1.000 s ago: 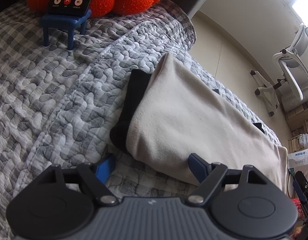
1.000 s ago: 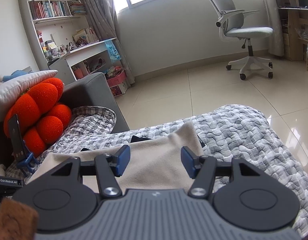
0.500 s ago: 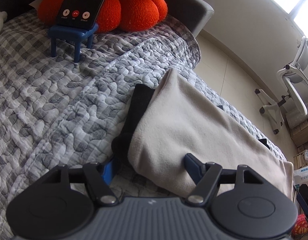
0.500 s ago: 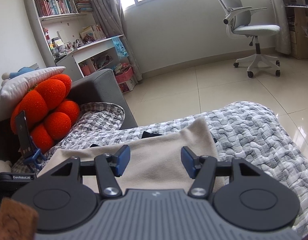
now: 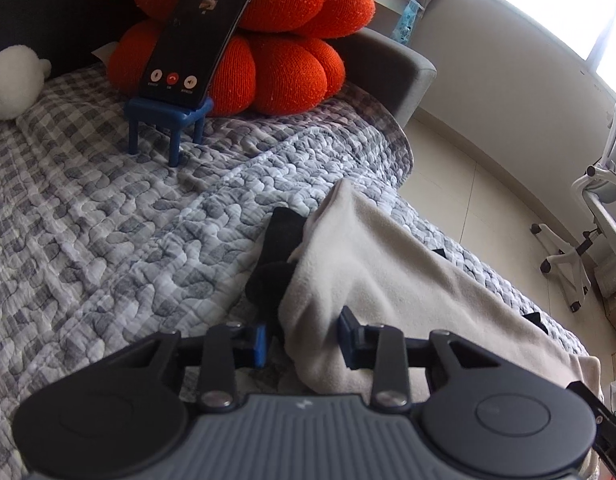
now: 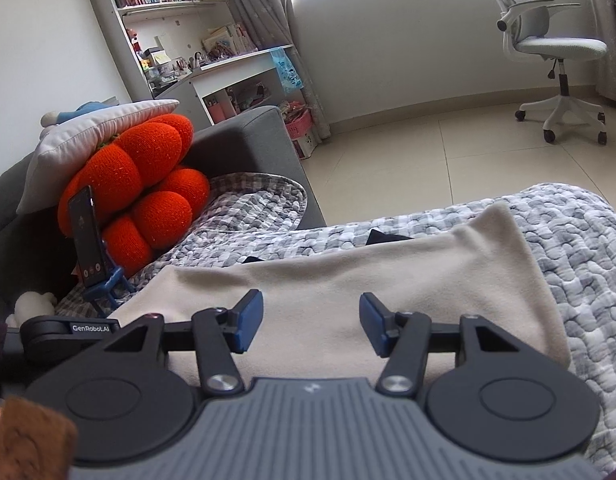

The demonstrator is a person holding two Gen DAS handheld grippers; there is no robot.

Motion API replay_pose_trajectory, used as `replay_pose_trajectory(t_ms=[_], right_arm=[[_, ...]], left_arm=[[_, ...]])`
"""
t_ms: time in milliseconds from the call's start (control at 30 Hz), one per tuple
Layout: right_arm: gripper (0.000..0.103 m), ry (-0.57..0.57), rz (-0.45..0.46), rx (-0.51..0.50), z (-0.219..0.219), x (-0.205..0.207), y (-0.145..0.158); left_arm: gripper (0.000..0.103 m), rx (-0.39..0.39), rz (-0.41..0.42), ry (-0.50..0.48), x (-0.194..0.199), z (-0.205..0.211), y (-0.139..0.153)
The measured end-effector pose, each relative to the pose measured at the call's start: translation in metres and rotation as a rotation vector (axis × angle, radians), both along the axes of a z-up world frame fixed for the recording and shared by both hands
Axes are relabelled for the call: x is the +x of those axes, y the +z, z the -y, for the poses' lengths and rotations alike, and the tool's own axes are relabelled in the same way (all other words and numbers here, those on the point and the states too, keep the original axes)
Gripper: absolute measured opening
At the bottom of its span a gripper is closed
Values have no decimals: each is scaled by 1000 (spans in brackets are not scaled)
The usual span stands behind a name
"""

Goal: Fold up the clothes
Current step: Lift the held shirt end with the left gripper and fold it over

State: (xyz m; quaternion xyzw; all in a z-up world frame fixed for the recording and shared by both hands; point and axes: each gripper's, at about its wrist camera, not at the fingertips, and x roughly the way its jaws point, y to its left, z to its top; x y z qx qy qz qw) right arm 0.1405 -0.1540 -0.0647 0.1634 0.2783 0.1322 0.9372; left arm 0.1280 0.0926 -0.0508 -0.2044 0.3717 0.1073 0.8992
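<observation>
Left wrist view
Left gripper (image 5: 302,340): we are pinching a bunched corner of the beige fleece garment (image 5: 407,280) between our two blue pads, the jaws drawn in on the fabric.
Garment position: it is lying in a long strip on the checked quilt (image 5: 108,232), running away from us along the quilt's right-hand edge.
Black layer (image 5: 278,248): a dark fabric is peeking out from under the beige corner, just beside our left pad; we cannot tell whether it is part of the same garment.
Open room: to our left the quilt is stretching bare and puckered as far as the blue phone stand (image 5: 168,114); to our right the quilt is ending close by and the pale tiled floor (image 5: 467,152) is beginning.
Textures: the fleece is looking soft and matte, the quilt pebbled in grey and white checks.
Behind: a phone (image 5: 196,36) is leaning on the stand against a knitted orange pumpkin cushion (image 5: 276,48), with a white plush toy (image 5: 12,80) at the far left.

Right wrist view
Right gripper (image 6: 311,326): we are holding the jaws spread apart above the beige fleece garment (image 6: 387,280), with nothing between the pads.
Garment edges: its far edge is running straight across the quilt (image 6: 579,248), rising to a pointed corner on the right; small black corners are showing beyond that edge.
Open room: bare quilt is lying to our right, then open tiled floor up to the white office chair (image 6: 555,52).
Left side: the left gripper's black arm (image 6: 72,330) is sitting at the garment's left end, near the phone stand and the orange cushion (image 6: 140,192).
Background: a grey sofa arm (image 6: 244,140) and a white bookshelf (image 6: 168,0) are standing behind.
</observation>
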Motion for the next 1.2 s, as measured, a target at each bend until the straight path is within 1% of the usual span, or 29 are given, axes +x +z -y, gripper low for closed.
replay_pose_trajectory(t_ms=[67, 133, 233, 467, 667, 733, 767, 800, 867, 933, 1000, 1033, 1100, 1200], right_arm=[[43, 4, -23, 19, 1, 2, -2], [41, -1, -45, 33, 0, 5, -5], [41, -11, -67, 38, 1, 5, -7], [41, 8, -103, 60, -6, 7, -14], [41, 23, -135, 75, -12, 8, -20], [39, 21, -158, 41, -17, 11, -28], [34, 20, -168, 20, -20, 13, -31], [32, 25, -168, -21, -24, 13, -31], [31, 34, -176, -93, -32, 14, -27], [32, 34, -175, -102, -32, 13, -27], [40, 34, -178, -36, -23, 12, -28], [41, 24, -188, 12, -14, 11, -27], [48, 3, -207, 107, 2, 11, -27], [52, -29, -236, 250, 27, 9, -27]], left_arm=[[32, 13, 14, 0, -1, 3, 4], [31, 25, 28, -2, -3, 6, 8], [31, 37, 48, -6, -5, 9, 14], [29, 45, 92, -15, -10, 16, 26], [29, 50, 190, -60, -18, 25, 39], [28, 55, 228, -84, -21, 29, 43], [28, 56, 249, -101, -23, 32, 45], [28, 57, 269, -120, -24, 35, 47], [28, 63, 310, -157, -28, 42, 50], [28, 71, 340, -196, -30, 48, 53], [28, 78, 365, -233, -32, 55, 56], [27, 82, 376, -251, -33, 58, 57], [27, 83, 394, -287, -34, 64, 58], [27, 86, 418, -339, -34, 75, 59]])
